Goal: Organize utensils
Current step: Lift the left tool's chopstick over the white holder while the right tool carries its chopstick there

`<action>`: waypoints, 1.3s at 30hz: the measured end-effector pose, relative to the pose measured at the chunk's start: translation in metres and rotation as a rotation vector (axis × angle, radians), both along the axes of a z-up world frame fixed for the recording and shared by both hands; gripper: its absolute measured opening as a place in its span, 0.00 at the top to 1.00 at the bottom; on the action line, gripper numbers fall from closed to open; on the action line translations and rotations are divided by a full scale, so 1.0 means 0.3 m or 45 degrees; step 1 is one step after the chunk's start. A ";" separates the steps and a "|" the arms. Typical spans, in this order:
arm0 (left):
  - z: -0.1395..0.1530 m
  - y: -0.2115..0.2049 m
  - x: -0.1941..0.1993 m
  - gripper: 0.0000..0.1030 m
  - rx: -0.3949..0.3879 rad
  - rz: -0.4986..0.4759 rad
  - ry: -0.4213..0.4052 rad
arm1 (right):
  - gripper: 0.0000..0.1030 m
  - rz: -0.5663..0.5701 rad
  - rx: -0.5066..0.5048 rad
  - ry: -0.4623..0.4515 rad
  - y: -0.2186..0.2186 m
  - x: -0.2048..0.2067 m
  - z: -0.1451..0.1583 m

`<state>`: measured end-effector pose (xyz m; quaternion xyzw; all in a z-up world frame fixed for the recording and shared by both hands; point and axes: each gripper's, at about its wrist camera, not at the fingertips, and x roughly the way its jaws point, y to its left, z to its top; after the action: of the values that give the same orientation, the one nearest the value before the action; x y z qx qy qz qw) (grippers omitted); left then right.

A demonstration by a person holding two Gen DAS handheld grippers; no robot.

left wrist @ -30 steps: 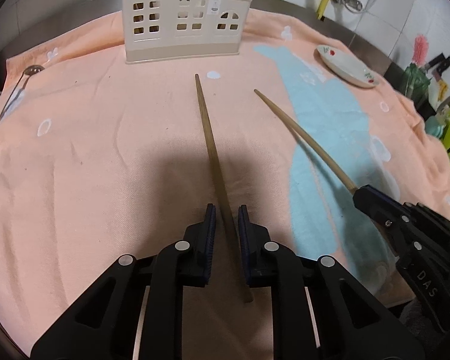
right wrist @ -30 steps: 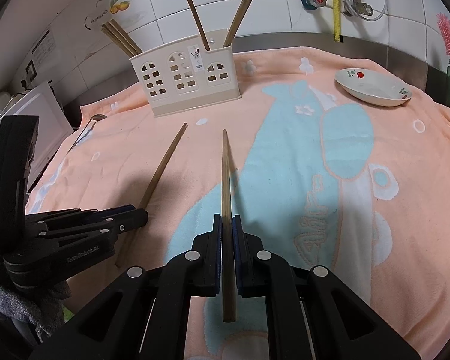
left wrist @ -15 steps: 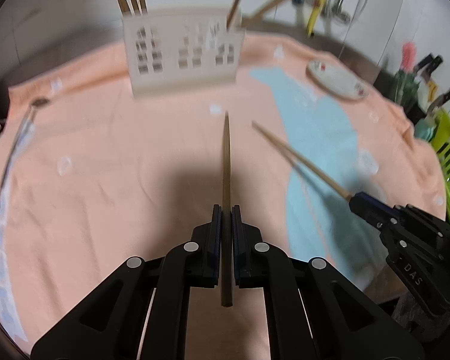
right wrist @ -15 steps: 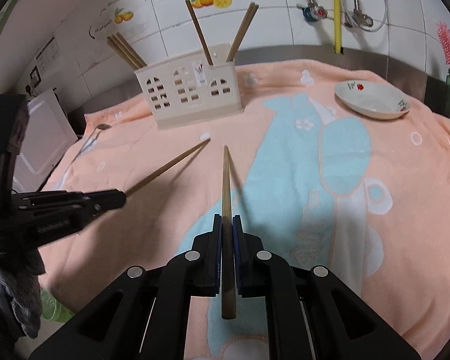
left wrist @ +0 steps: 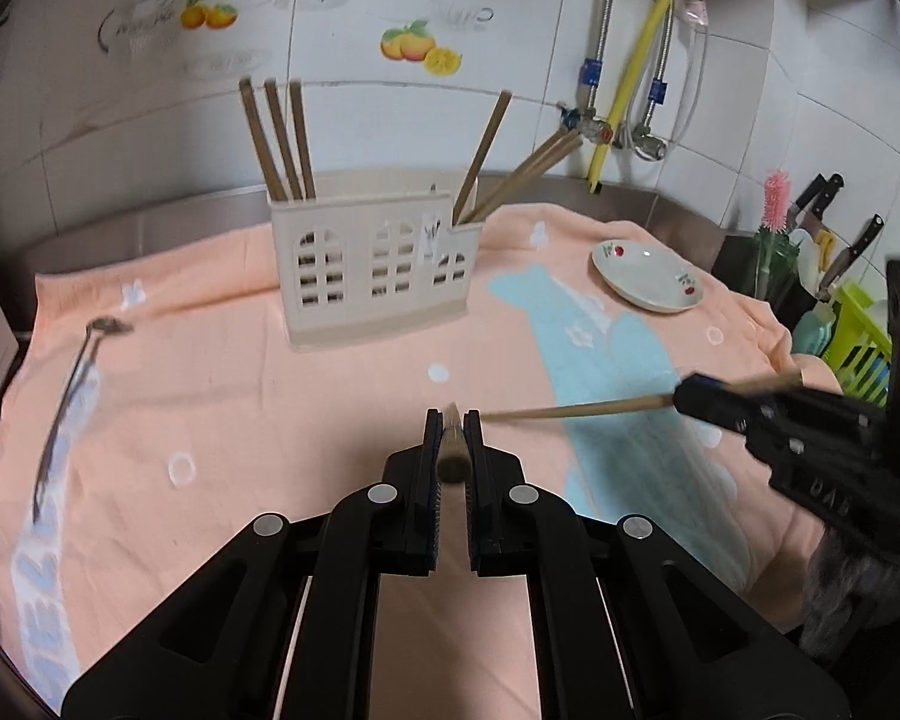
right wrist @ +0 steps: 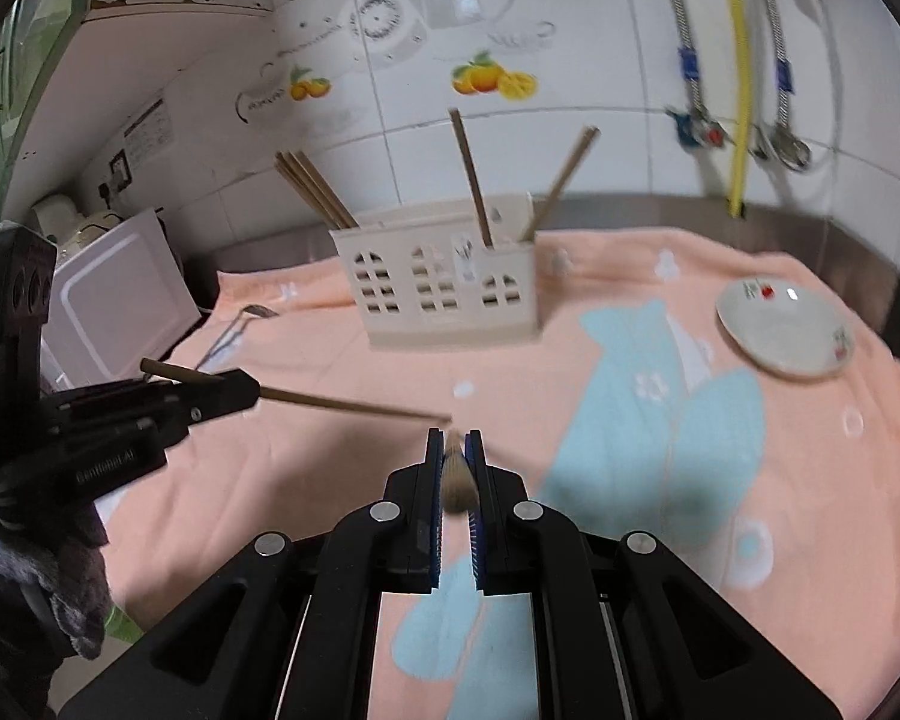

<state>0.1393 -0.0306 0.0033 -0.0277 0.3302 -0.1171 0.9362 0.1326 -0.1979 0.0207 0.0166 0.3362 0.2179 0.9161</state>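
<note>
Both chopsticks have lifted off the towel point(left wrist: 222, 396) since a second ago. Left gripper point(left wrist: 452, 426) jaws clamp one chopstick point(left wrist: 452, 450) near its thick end; right gripper point(right wrist: 452, 444) jaws clamp the other point(right wrist: 456, 474), blurred. Light, stiff, probably slippery sticks. At twelve o'clock stands the utensil holder point(left wrist: 378, 276), chopsticks already inside.
</note>
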 end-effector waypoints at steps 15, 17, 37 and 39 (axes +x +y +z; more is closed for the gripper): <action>0.242 0.036 0.152 0.95 0.068 -0.026 -0.142 | 0.93 0.044 -0.068 -0.075 0.009 0.323 0.340; 0.294 0.045 0.175 0.95 0.067 -0.023 -0.176 | 0.93 0.039 -0.078 -0.093 0.011 0.358 0.384; 0.482 0.151 0.425 0.95 0.083 0.153 -0.317 | 0.93 -0.005 -0.128 -0.115 0.099 0.616 0.439; 0.453 0.162 0.438 0.95 0.072 0.155 -0.292 | 0.93 -0.003 -0.136 -0.103 0.107 0.624 0.420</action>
<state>0.2708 0.0180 0.1392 -0.0079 0.2220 -0.0531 0.9736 0.3198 -0.1660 0.1468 -0.0408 0.3100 0.1991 0.9288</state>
